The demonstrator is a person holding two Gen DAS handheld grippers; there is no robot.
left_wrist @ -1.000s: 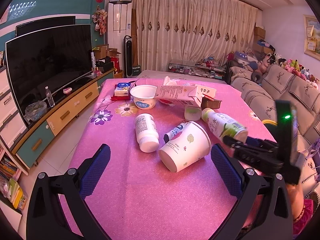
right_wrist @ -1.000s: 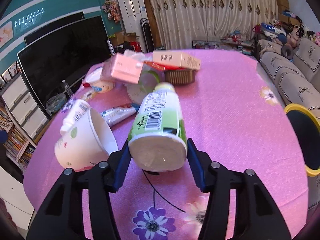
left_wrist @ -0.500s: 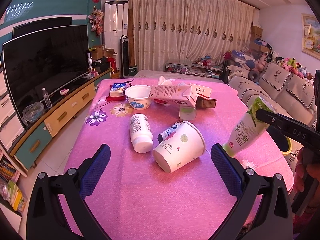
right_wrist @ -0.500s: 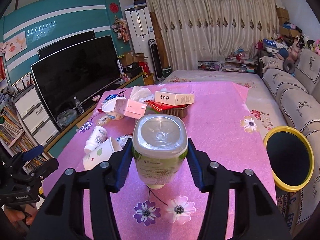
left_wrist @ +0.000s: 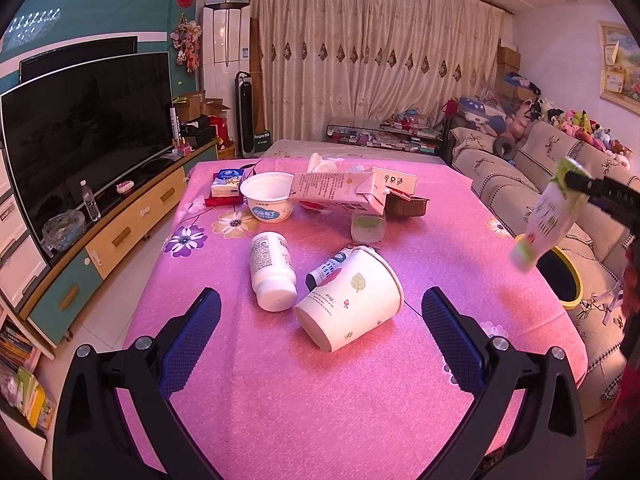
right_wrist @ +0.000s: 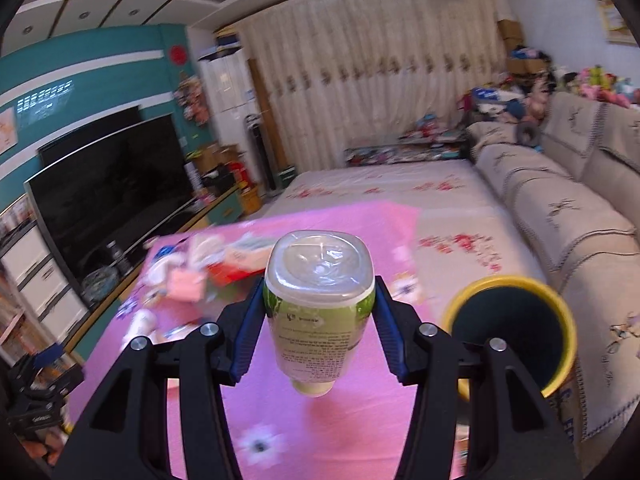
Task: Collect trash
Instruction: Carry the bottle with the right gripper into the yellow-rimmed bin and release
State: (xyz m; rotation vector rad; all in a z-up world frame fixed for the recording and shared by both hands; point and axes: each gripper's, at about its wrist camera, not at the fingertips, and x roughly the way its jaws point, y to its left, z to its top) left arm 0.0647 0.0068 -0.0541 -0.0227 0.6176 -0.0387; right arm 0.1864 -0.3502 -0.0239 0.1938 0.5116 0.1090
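Note:
My right gripper point(right_wrist: 320, 312) is shut on a green-and-white plastic bottle point(right_wrist: 320, 308), held in the air with its neck down and its base towards the camera. In the left wrist view the same bottle point(left_wrist: 548, 216) hangs past the table's right edge, above a yellow-rimmed bin point(left_wrist: 572, 302). That bin point(right_wrist: 508, 280) stands just right of the bottle, beside the sofa. My left gripper point(left_wrist: 320, 300) stays open over the pink table point(left_wrist: 320, 400), with a tipped paper cup point(left_wrist: 352, 308) and a white pill bottle point(left_wrist: 272, 272) just ahead of its fingers.
Further trash lies on the table: a tube point(left_wrist: 328, 268), a white bowl point(left_wrist: 268, 196), a pink carton point(left_wrist: 340, 192), a brown tray point(left_wrist: 408, 204), a small clear cup point(left_wrist: 368, 226). A TV point(left_wrist: 80, 128) stands left, a sofa point(left_wrist: 500, 184) right.
The right gripper has lifted the bottle off the table and carried it up and to the right, beside the bin, tipping it neck down. The left gripper has stayed put.

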